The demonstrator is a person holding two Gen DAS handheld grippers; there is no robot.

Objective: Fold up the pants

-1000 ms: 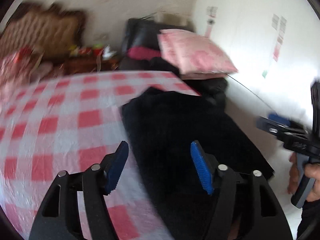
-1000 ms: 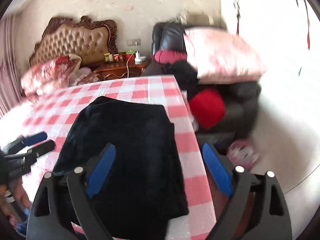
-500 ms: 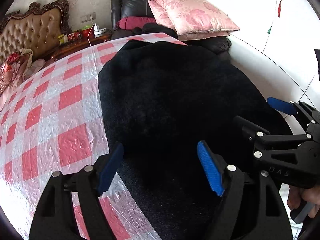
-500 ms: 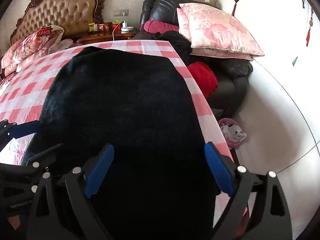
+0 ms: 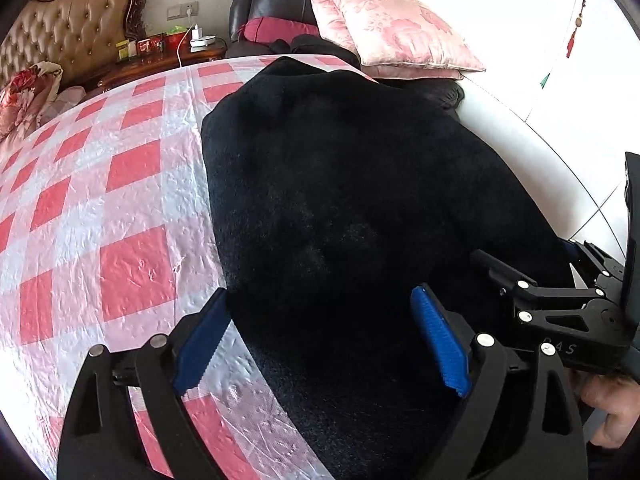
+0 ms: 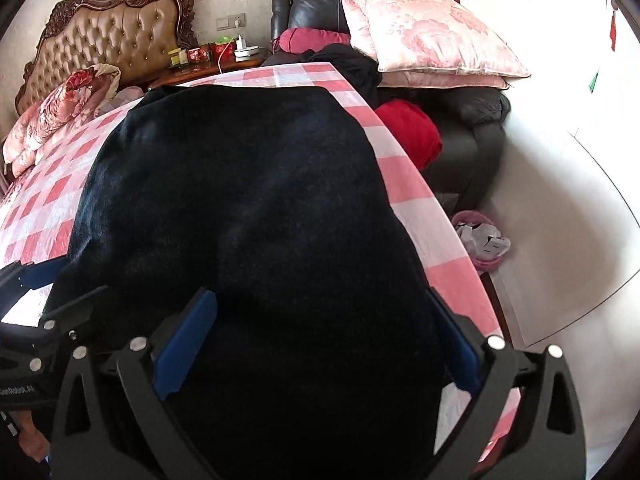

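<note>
Tabletop (image 5: 120, 216) is covered with a red-and-white checked plastic cloth, wrinkled and glossy. One pair of black pants (image 5: 352, 208) is laid on it, folded into a broad dark slab along the right side of the tabletop, running from the near edge almost to the far edge; seen from the right wrist, a strip of checked cloth is left bare along the right edge.

Room beyond the far edge: one tufted tan headboard (image 6: 116, 40) with carved dark frame, one wooden nightstand (image 5: 160, 60) crowded with small items too small to be identified, one black leather armchair (image 6: 316, 0). Two pink floral pillows (image 6: 432, 36) are stacked on the armchair. One red bundle (image 6: 412, 136) is wedged beside the tabletop's right edge. One pink basket (image 6: 480, 240) is set on the pale floor. A floral quilt (image 6: 52, 116) is bunched at far left.

Two tools are counted. Left tool (image 5: 320, 336): jaws are opening, the left edge of the pants sits between them, pads not pressed on it. Right tool (image 6: 316, 344): jaws are opening, spread across the near right part of the pants, fabric between them, no grip seen. Both are angled down at the near edge. A hand (image 5: 612, 408) is seen on the right tool's handle.
</note>
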